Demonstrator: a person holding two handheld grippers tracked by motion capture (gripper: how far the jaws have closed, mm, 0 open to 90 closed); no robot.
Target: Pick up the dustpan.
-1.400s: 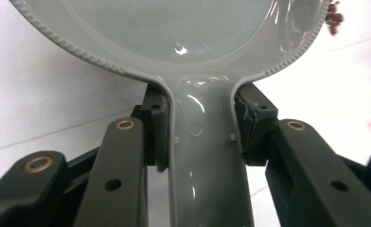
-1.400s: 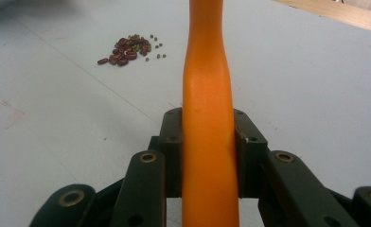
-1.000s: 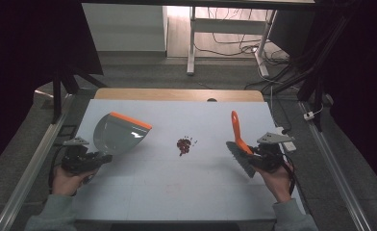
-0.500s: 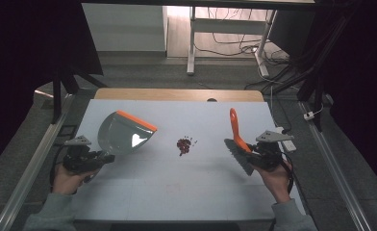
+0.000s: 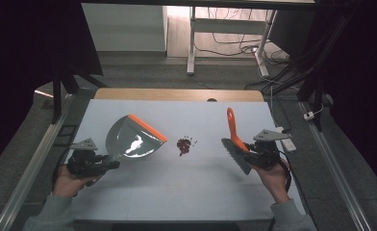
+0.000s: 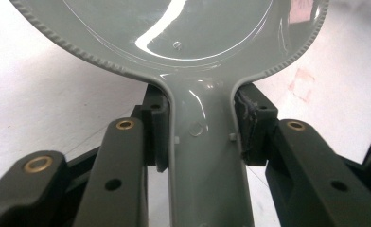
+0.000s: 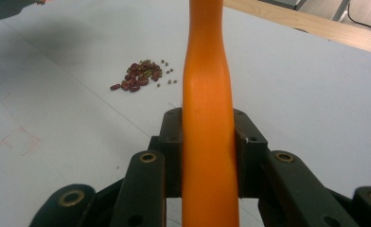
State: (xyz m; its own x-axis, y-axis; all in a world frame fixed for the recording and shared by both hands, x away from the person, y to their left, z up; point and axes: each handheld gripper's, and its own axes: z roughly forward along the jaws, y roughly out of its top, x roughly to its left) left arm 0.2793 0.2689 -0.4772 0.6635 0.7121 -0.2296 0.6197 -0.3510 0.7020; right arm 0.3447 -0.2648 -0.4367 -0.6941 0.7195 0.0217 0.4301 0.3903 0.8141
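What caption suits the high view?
Left hand-held gripper holds grey dustpan, right an orange-handled brush, beans between.

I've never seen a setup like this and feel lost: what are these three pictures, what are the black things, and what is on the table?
No robot here: a person sits at a white table with a hand-held gripper in each hand, a tool with two black jaws that pinch.

The high view looks down from above. There, the left hand-held gripper is shut on the handle of a grey dustpan with an orange edge. The right hand-held gripper is shut on an orange brush.

The other two pictures come from cameras riding on the grippers, looking along their jaws: one shows the dustpan handle clamped, the other the brush handle.

Between the tools lies a small pile of beans.
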